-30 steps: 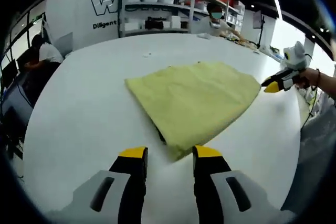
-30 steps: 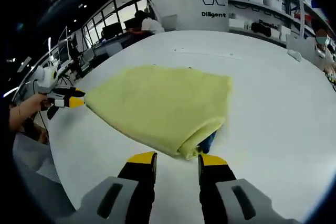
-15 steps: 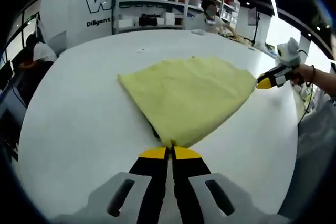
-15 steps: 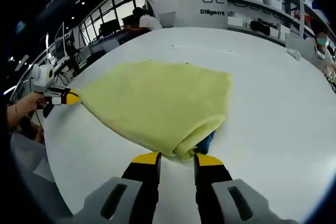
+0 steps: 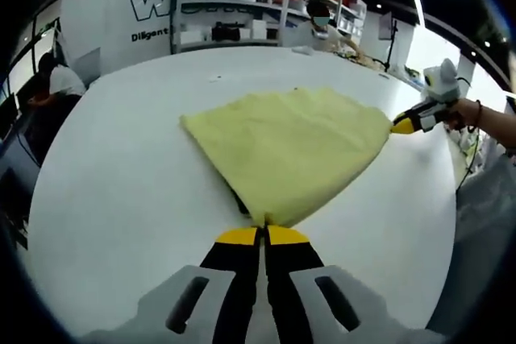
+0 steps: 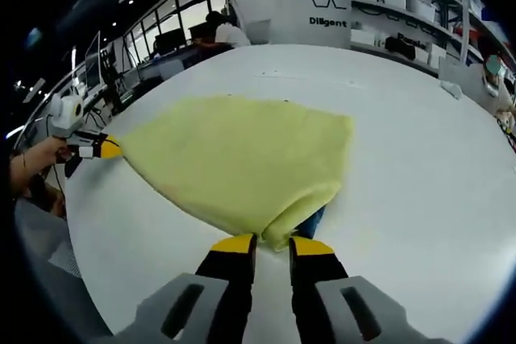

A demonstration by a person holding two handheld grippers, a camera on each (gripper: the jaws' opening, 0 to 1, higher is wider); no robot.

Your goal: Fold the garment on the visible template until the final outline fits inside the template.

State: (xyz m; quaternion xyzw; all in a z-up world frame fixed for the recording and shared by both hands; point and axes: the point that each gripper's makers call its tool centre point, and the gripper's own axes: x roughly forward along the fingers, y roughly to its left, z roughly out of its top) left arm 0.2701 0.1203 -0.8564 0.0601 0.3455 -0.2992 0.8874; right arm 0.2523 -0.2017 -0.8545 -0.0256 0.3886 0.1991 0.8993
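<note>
Partly hidden template (image 6: 316, 218) under garment (image 6: 242, 159).

Folded yellow cloth garment (image 5: 290, 151) lies flat on round white table (image 5: 121, 191). Left gripper (image 5: 263, 235) at near corner; right gripper (image 5: 401, 125) at opposite far-right corner. White storage shelving (image 5: 234, 6) behind table; seated person (image 5: 60, 82) left.
</note>
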